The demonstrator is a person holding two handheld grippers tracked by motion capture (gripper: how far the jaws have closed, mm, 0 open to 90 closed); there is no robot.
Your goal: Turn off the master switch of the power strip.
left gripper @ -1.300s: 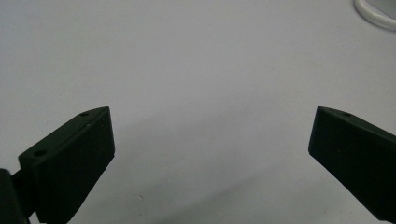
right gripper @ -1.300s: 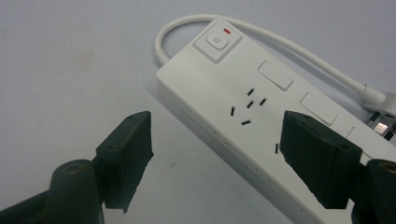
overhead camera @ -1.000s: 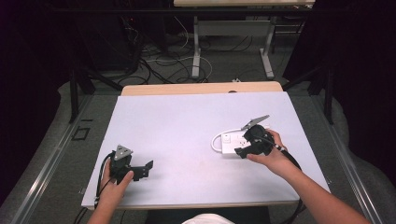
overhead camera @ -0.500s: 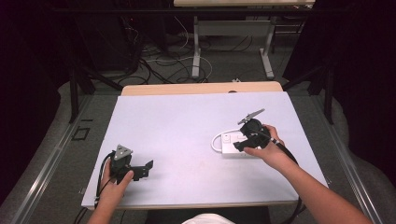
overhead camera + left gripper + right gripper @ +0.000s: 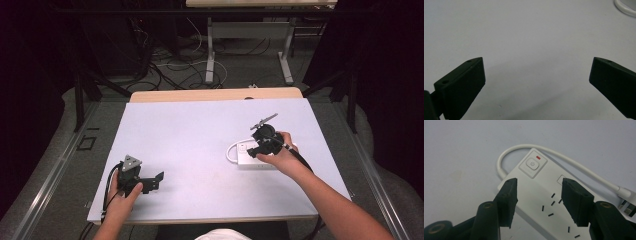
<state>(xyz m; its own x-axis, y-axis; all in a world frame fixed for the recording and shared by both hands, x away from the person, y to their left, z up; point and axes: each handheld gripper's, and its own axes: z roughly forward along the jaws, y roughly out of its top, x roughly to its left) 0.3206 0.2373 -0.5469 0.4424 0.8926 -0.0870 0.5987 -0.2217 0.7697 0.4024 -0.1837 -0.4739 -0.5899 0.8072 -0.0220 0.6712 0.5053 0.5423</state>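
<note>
A white power strip (image 5: 244,159) lies flat on the right half of the table, its short white cable (image 5: 231,150) looping off its left end. In the right gripper view the power strip (image 5: 537,185) shows a round power button (image 5: 532,164) with a small red light (image 5: 538,157) beside it, and the cable (image 5: 579,168) runs to a plug (image 5: 627,206). My right gripper (image 5: 254,149) hovers just over the strip; the right gripper (image 5: 539,188) is open, jaws apart above the socket holes, holding nothing. My left gripper (image 5: 158,180) rests near the front left edge; the left gripper (image 5: 536,75) is wide open over bare table.
The pale table top (image 5: 200,125) has a wooden strip (image 5: 215,95) along its far edge. Beyond it, on the dark floor, lie loose cables (image 5: 175,65) and the legs of another table (image 5: 210,50). A corner of the white cable (image 5: 624,6) shows far off.
My right gripper has shifted a little farther away and to the left over the power strip. The left gripper has stayed where it was.
</note>
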